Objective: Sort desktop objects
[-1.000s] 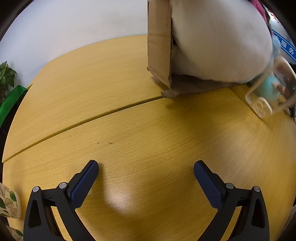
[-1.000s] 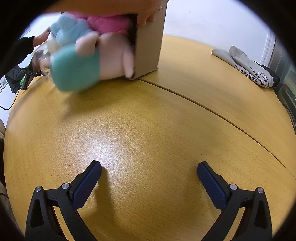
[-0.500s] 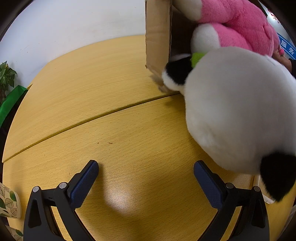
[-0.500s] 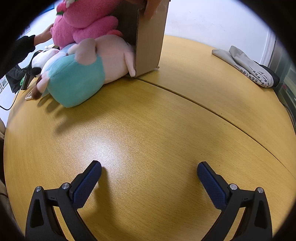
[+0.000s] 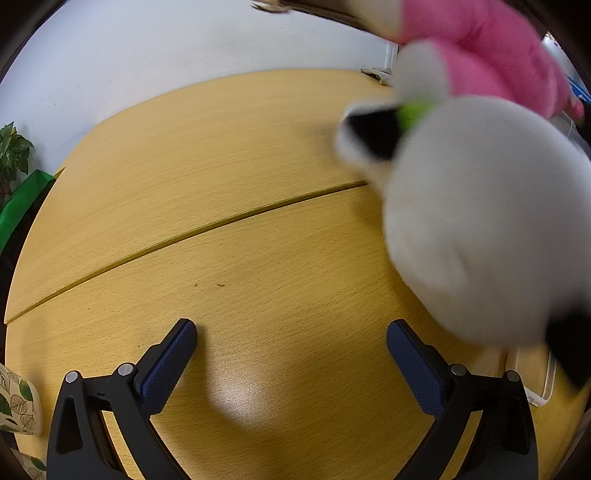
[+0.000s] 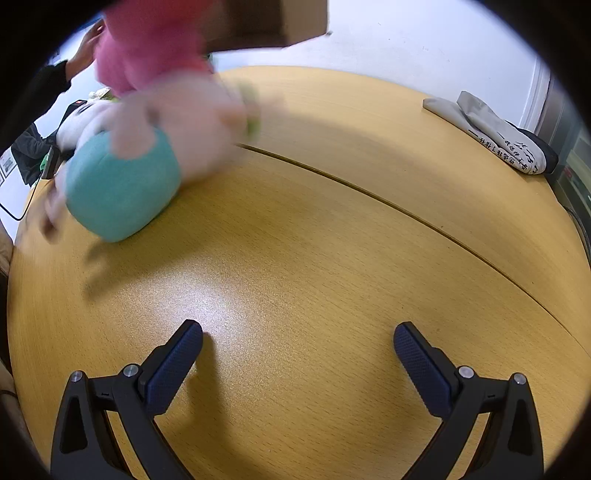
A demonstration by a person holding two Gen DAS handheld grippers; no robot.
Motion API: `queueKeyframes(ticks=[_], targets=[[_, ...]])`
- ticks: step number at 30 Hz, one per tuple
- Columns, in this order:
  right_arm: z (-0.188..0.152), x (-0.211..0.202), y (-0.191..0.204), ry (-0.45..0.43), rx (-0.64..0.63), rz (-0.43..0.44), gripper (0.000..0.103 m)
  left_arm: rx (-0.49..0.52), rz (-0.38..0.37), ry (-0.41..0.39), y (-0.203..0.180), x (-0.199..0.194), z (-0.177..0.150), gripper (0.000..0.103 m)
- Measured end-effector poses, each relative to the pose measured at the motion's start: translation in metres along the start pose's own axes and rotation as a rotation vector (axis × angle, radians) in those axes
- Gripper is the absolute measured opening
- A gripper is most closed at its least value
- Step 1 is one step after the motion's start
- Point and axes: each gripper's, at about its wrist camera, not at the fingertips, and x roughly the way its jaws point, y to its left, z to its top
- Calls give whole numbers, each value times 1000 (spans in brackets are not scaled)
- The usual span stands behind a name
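You are holding both left tongs (image 5: 291, 339) and right tongs (image 6: 298, 341) spread, gripping nothing, over the yellow wooden worktop (image 6: 314, 236) (grey folded cloth bag (image 6: 491, 134) is showing black writing, unreadable).

We note a round wooden table (image 5: 229, 155) with a seam across its top. A green potted plant (image 5: 13, 151) stands past its left edge, a leaf-patterned cup (image 5: 16, 402) nearby. A folded grey printed cloth (image 6: 495, 133) lies at the far right rim, against a white wall (image 6: 424, 48).

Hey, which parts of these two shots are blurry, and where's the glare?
Left wrist view: the white plush and pink plush are motion-smeared, with glare on the table. Right wrist view: the teal plush and cardboard box are blurred; both tools stay sharp.
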Motion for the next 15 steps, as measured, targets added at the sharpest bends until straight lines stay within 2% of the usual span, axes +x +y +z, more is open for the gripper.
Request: queueKeyframes(ticks=[15], targets=[[0,0,1,0,-1,-1,103,5,-3,1,12,5,14,103]])
